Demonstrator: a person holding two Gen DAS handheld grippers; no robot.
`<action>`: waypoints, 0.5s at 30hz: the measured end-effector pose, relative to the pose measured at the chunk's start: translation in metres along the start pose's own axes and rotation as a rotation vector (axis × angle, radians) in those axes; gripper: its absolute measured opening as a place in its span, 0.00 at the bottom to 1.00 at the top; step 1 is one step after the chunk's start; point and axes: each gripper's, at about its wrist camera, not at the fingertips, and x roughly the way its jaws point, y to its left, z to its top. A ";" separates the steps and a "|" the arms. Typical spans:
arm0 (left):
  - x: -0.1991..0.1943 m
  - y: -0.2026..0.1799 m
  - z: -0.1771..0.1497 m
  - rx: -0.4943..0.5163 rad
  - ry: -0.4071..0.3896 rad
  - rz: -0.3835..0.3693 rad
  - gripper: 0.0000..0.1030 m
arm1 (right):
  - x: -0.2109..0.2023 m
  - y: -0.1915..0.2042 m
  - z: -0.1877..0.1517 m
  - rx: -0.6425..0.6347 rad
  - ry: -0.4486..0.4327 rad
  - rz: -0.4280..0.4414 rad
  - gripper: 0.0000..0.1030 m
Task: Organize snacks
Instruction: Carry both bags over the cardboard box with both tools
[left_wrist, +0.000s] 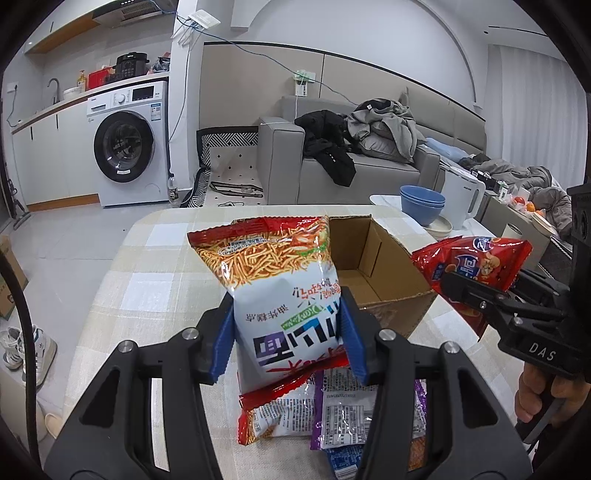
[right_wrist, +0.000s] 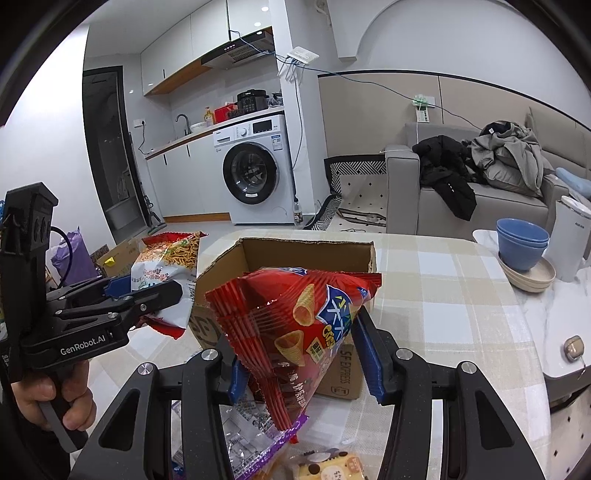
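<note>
Table (left_wrist: 122, 280) w/ checked cloth carries the open cardboard box (left_wrist: 373, 258) toward its far edge. Left gripper (left_wrist: 288, 332) clamped on noodle-snack bag (left_wrist: 273, 273), lifted just before the box; right gripper (right_wrist: 303, 354) clamped on red cone-snack bag (right_wrist: 295, 317), likewise. Step, prob: loading. Next: carry over rim, release. Loose packets (left_wrist: 325, 410) at near edge partly hidden by the jaws.

An open box (left_wrist: 373, 266) sits in the middle of the table (left_wrist: 147, 280). A pile of snack bags (left_wrist: 332, 410) lies at the near edge, before the box. Bowls (right_wrist: 521, 245) stand at the far right corner.
</note>
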 end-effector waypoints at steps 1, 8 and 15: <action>0.003 0.000 0.003 -0.001 0.003 0.002 0.46 | 0.001 0.001 0.002 0.003 0.003 0.001 0.49; 0.023 -0.001 0.017 0.008 0.020 0.014 0.46 | 0.019 0.000 0.011 0.017 0.036 -0.012 0.49; 0.046 -0.005 0.033 0.013 0.036 0.012 0.46 | 0.039 0.003 0.017 0.006 0.075 -0.029 0.49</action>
